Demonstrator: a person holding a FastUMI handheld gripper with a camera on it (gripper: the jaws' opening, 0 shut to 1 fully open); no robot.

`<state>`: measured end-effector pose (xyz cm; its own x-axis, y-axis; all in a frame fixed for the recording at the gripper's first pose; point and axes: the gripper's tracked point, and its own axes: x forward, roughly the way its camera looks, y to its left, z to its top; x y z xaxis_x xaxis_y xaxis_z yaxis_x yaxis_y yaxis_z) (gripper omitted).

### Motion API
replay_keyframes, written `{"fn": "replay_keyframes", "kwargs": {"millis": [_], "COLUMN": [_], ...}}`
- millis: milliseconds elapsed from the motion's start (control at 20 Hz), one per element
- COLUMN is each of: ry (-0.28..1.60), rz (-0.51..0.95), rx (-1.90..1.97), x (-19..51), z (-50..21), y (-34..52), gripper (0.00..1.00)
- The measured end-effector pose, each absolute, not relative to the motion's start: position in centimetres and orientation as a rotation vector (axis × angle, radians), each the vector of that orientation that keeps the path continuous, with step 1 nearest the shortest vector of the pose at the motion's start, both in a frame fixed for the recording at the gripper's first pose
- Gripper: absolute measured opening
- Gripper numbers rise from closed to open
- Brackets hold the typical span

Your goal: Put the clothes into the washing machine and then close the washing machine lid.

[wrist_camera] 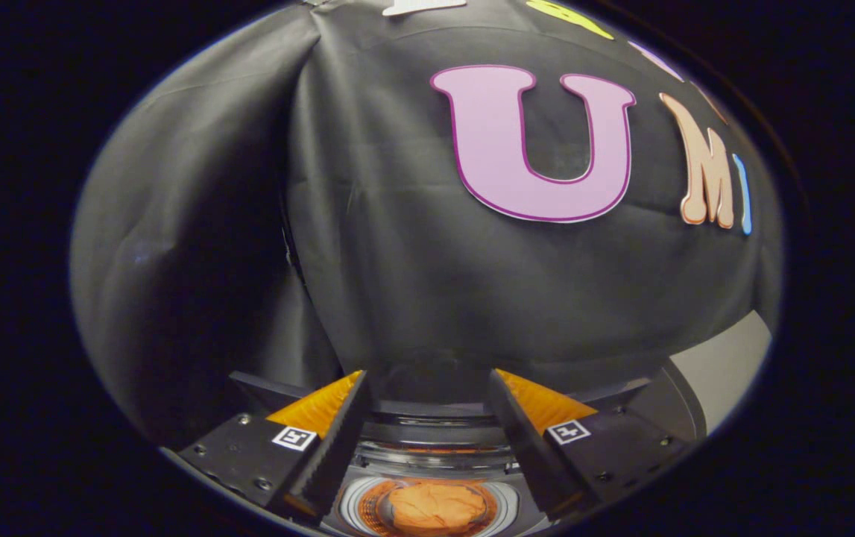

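Observation:
A small washing machine sits below my gripper (427, 377). Its round drum rim (356, 507) shows low between the fingers, and an orange piece of clothing (434, 507) lies bunched inside the drum. Just beyond the drum, a clear, dark-edged lid (434, 431) stands raised, its top edge reaching into the gap between the fingertips. The gripper is open, with a wide gap, and neither finger (338, 432) presses on anything. Whether a finger touches the lid cannot be told.
The black cloth wall (412, 246) hangs close behind the machine, with a deep fold on the left. A pale flat surface (725, 365) shows to the right, beyond the right finger.

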<state>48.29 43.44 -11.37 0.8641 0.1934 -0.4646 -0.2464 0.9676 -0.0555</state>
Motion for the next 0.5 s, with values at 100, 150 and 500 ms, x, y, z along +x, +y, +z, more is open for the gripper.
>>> {"fn": "replay_keyframes", "kwargs": {"millis": [100, 150, 500], "ry": [0.468, 0.458, 0.485], "rz": [0.220, 0.214, 0.257], "rx": [-0.207, -0.307, -0.270], "x": [47.7, 48.1, 48.7], "z": [-11.6, -11.7, -11.4], "y": [43.0, 43.1, 43.3], "gripper": [0.97, 0.97, 0.98]}}
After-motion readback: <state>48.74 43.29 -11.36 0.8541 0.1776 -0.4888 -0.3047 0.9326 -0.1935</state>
